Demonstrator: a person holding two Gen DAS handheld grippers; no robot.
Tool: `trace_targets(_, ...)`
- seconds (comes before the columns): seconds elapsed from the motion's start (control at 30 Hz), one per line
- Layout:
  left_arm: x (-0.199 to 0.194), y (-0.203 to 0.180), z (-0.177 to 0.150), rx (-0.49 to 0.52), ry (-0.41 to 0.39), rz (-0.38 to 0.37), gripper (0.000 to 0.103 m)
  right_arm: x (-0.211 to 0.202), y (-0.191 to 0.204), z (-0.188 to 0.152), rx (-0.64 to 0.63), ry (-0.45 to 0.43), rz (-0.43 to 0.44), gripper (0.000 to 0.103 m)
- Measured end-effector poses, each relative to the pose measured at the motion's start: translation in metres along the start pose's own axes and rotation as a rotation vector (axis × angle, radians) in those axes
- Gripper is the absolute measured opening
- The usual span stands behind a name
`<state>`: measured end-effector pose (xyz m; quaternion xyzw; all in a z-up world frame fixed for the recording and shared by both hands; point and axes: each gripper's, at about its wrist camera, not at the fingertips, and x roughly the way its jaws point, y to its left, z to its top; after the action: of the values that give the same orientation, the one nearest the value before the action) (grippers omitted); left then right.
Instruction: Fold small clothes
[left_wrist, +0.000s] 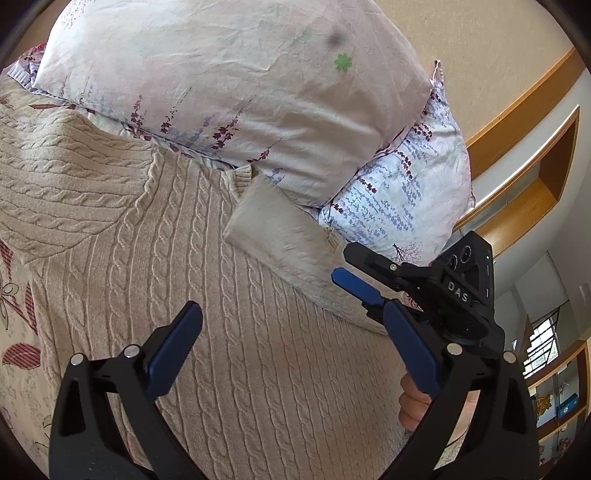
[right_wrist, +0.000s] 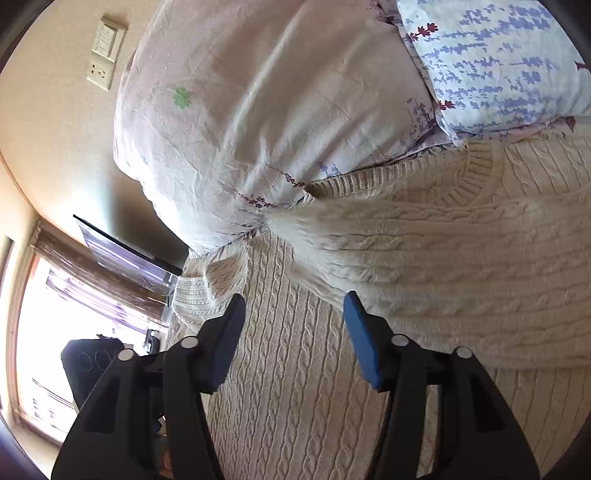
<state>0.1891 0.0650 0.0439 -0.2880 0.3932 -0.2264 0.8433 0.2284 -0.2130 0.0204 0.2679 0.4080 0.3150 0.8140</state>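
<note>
One sweater (left_wrist: 207, 295), two pillows (left_wrist: 229, 85) — both floral. Left gripper (left_wrist: 291, 350) wide, empty; right gripper (right_wrist: 295, 332) parted, empty — above the knit.

Both views daylit, bright overall. In my right wrist view the window (right_wrist: 40, 332) at lower left is blown out to white; glare washes nearby detail. Folded sweater (right_wrist: 424, 254) sleeve shows motion blur there, esp. at its left edge; rest fairly sharp. My left wrist view is crisp, w/ soft shadow under the pillow (left_wrist: 221, 92) and on the knit at upper left. Strong fisheye bending at edges, dark vignette in corners of both. Wall (right_wrist: 55, 155) shaded beside pillow.
</note>
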Motion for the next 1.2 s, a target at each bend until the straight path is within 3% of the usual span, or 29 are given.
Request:
trace_targets(0.07,0.007,-0.002,0.001,0.002,0.02,0.003,0.097,-0.02,-0.014,-0.005,0.064,-0.046,-0.009,0.061)
trace_targets(0.17,0.026,-0.003,0.005,-0.022,0.069,0.035,0.086,-0.063,-0.052,-0.019,0.242,-0.124,-0.054,0.06)
trace_targets(0.27,0.049,0.002,0.013,-0.087,0.119,0.051,0.075,-0.102,-0.089,-0.034,0.384,-0.204,-0.122,0.057)
trace_targets(0.4,0.074,0.008,0.02,-0.184,0.152,0.083,0.072,-0.141,-0.133,-0.047,0.543,-0.313,-0.181,0.054)
trace_targets(0.5,0.087,0.013,0.021,-0.248,0.154,0.104,0.066,-0.149,-0.155,-0.049,0.615,-0.359,-0.195,0.044)
trace_targets(0.57,0.089,0.015,0.024,-0.271,0.123,0.112,0.064,-0.155,-0.162,-0.049,0.629,-0.38,-0.203,0.039)
trace_targets(0.67,0.094,0.02,0.03,-0.317,0.096,0.127,0.052,-0.157,-0.166,-0.048,0.627,-0.408,-0.22,0.033)
trace_targets(0.73,0.098,0.025,0.034,-0.341,0.087,0.12,0.04,-0.156,-0.168,-0.047,0.622,-0.418,-0.236,0.024)
trace_targets(0.8,0.103,0.03,0.036,-0.346,0.095,0.124,0.014,-0.155,-0.168,-0.046,0.607,-0.424,-0.252,0.015)
trace_targets(0.83,0.104,0.032,0.037,-0.343,0.098,0.118,0.009,-0.154,-0.167,-0.045,0.595,-0.427,-0.254,0.012)
trace_targets(1.03,0.072,0.028,0.039,-0.259,0.035,0.084,0.007,-0.161,-0.147,-0.046,0.506,-0.451,-0.217,0.009)
trace_targets(1.2,0.042,0.029,0.039,-0.19,-0.031,0.147,0.006,-0.143,-0.136,-0.051,0.463,-0.389,-0.211,0.009)
